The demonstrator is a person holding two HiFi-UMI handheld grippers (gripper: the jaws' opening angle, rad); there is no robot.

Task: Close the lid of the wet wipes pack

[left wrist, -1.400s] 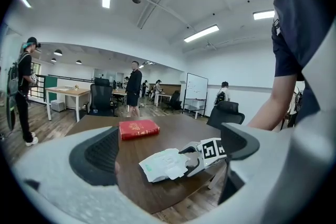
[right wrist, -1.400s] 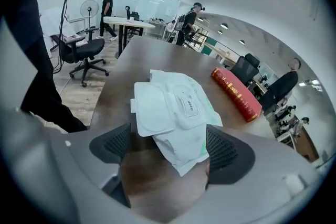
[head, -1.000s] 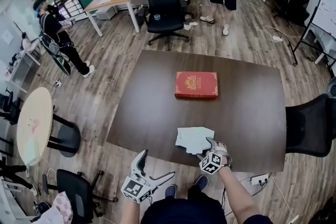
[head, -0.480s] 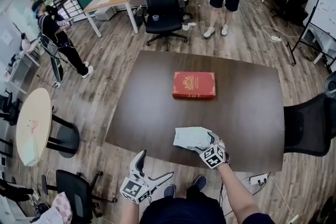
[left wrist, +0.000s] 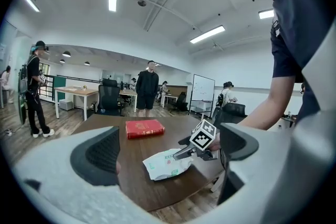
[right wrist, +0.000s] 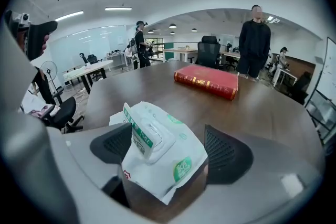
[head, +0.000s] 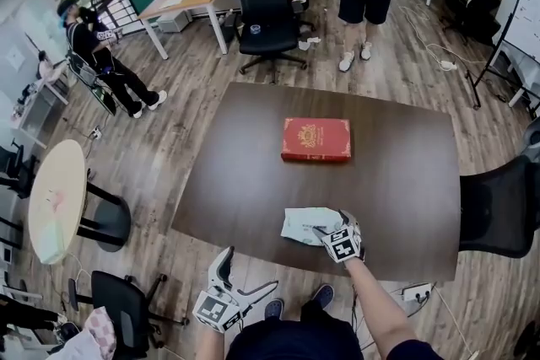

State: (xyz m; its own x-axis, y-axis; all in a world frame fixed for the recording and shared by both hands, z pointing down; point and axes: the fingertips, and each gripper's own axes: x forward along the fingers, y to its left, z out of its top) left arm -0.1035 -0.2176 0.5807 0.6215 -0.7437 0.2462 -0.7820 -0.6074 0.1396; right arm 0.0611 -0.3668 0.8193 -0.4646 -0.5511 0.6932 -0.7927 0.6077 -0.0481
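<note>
Dark brown wood makes up the table (head: 405, 156), and at its near edge, off to the left and clear of the tabletop, the left tongs (head: 249, 272) hang in the air with their jaws spread wide and nothing between them (their own view only looks past the two pads to the table beyond). Further right, close to the near edge, lies the wet wipes pack (head: 302, 223), a white soft pouch with green print, a little crumpled and flat on the wood. Its lid (right wrist: 135, 132) is open: in the right gripper view the flap stands up at the pack's left side, above the white plastic frame of the opening. Well behind the pack, near the middle of the table, a red book (head: 316, 139) lies flat with its gold-stamped cover up. The right tongs (head: 325, 230) reach in from the pack's right end, low over it, jaws set apart with the pack between the pads; the left pad sits just beside the raised flap, though whether it touches cannot be told.
</note>
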